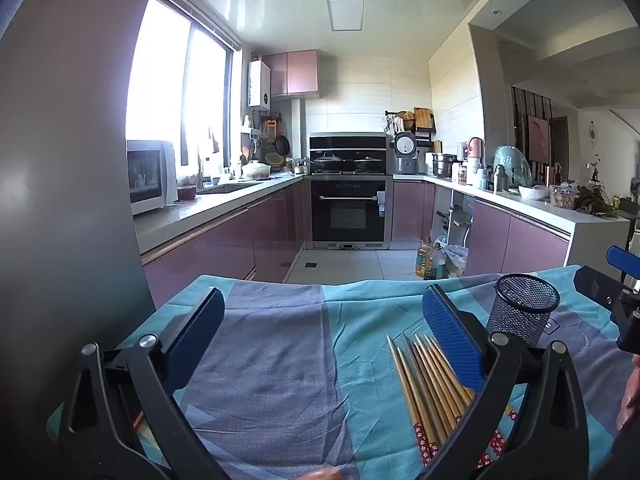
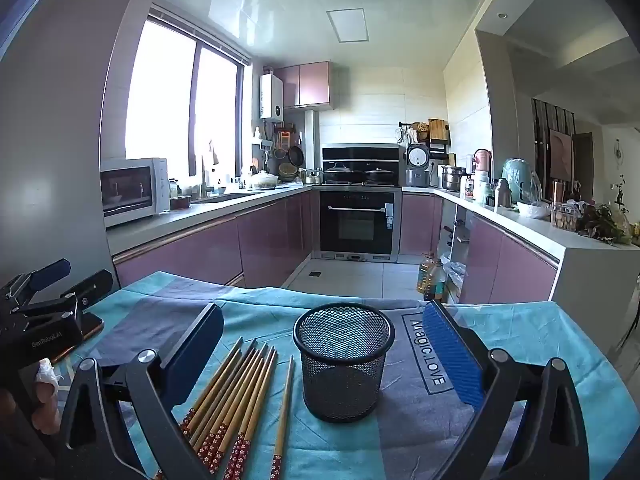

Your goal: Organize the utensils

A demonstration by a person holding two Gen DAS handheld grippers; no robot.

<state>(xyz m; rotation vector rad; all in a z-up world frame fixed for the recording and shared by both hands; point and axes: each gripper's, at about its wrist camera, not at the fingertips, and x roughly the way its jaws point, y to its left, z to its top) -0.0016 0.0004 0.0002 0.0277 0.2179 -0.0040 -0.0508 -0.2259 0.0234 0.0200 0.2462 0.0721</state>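
Several wooden chopsticks (image 2: 236, 396) with red flowered ends lie side by side on the blue tablecloth; one lies a little apart, nearer the cup. A black mesh cup (image 2: 343, 360) stands upright and empty to their right. My right gripper (image 2: 324, 356) is open, with the cup between its fingers and the chopsticks by its left finger. My left gripper (image 1: 324, 340) is open and empty over bare cloth; the chopsticks (image 1: 428, 384) lie by its right finger and the cup (image 1: 522, 308) stands beyond it.
The table (image 2: 540, 332) is draped in a blue and grey cloth printed "Magic LOVE"; its far edge drops to the kitchen floor. Oil bottles (image 2: 430, 276) stand on the floor beyond. Purple cabinets and counters line both sides.
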